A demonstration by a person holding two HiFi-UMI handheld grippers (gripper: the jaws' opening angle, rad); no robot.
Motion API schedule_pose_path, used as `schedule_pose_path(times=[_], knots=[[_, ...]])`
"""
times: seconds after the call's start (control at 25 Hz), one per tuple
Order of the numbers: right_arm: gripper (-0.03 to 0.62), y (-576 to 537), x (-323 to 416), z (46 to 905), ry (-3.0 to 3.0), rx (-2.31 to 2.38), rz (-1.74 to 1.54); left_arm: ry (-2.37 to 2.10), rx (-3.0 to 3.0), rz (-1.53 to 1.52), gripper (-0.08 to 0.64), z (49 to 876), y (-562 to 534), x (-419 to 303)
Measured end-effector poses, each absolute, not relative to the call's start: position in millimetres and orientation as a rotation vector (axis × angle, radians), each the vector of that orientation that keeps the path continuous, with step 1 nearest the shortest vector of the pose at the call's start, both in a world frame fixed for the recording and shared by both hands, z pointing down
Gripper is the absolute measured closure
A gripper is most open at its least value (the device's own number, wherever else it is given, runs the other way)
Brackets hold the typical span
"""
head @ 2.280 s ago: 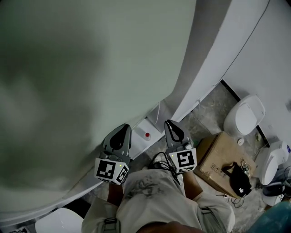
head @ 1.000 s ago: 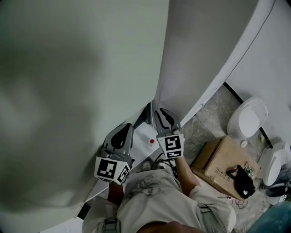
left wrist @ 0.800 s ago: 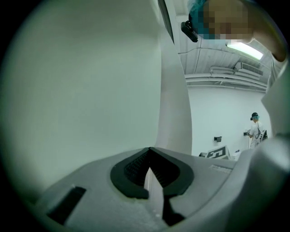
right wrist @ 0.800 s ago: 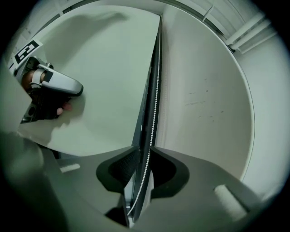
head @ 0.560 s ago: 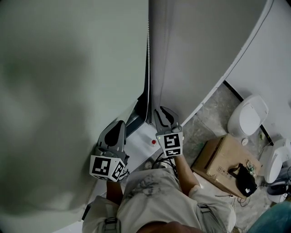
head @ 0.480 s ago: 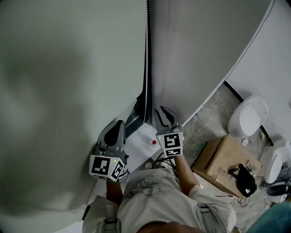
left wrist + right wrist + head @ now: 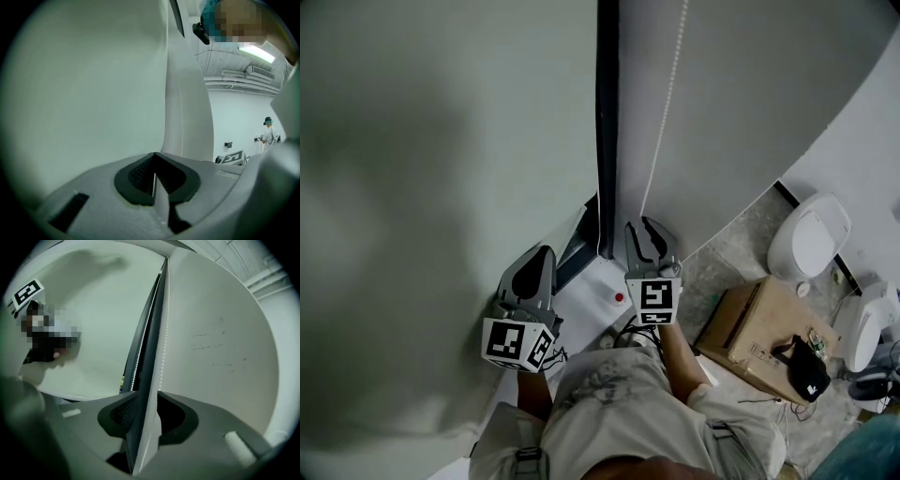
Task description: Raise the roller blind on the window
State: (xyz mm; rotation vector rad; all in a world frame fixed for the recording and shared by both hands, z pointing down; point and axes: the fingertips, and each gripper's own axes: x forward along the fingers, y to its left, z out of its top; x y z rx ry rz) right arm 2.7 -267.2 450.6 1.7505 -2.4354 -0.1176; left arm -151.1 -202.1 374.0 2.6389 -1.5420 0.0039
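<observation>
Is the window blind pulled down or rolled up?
Down: the blind hangs as one pale sheet left of the dark frame; no glass shows.

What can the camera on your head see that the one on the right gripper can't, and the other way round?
Head view only: the floor, a cardboard box and the person's shorts. Right gripper view only: the jaws of the right gripper seen from inside, apart, having just been opening, gripping nothing; the frame shows through the gap. Both: the blind, the bead chain, the frame and the left gripper.
</observation>
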Motion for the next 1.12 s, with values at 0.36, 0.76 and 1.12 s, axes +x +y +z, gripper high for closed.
schedule_pose_path(times=[0.36, 0.76, 1.12], knots=[[0.476, -274.0, 7.5, 451.8, -2.325, 1.841, -0.182, -1.481, 2.67, -0.015, 0.554, 382.2, -208.6, -147.4], [0.469, -272.2, 8.3, 452.3, -2.345, 1.797, -0.173, -1.329, 2.758, 0.012, 0.533, 382.4, -226.9, -103.4], [0.469, -264.7, 7.1, 452.1, -2.359, 1.753, -0.17, -1.146, 2.848, 0.068, 0.488, 383.1, -243.4, -57.6]])
